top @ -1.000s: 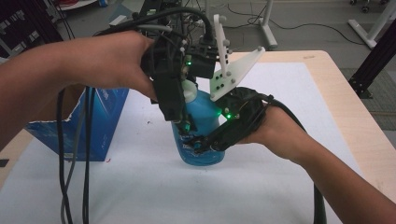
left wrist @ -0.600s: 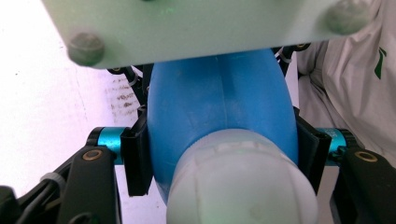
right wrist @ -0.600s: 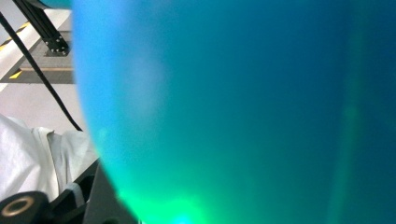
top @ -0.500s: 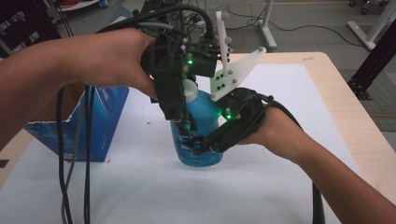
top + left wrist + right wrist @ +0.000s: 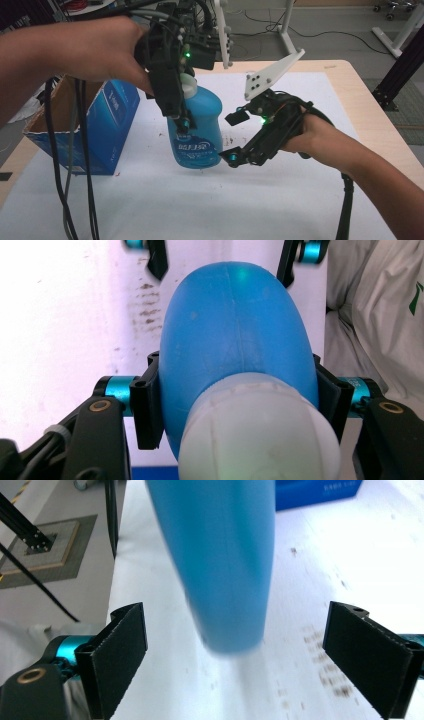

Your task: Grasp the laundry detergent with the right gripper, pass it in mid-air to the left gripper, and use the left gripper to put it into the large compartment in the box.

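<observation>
High view, left gripper (image 5: pixel 184 122) clamping blue bottle (image 5: pixel 197 127), right gripper (image 5: pixel 235 142) open beside

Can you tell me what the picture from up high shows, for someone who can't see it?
The left gripper, held in a person's hand, clamps a blue bottle with a white cap near its top, over a white-covered table. The right gripper sits open just beside the bottle's base, and a blue cardboard box stands at the left.
</observation>
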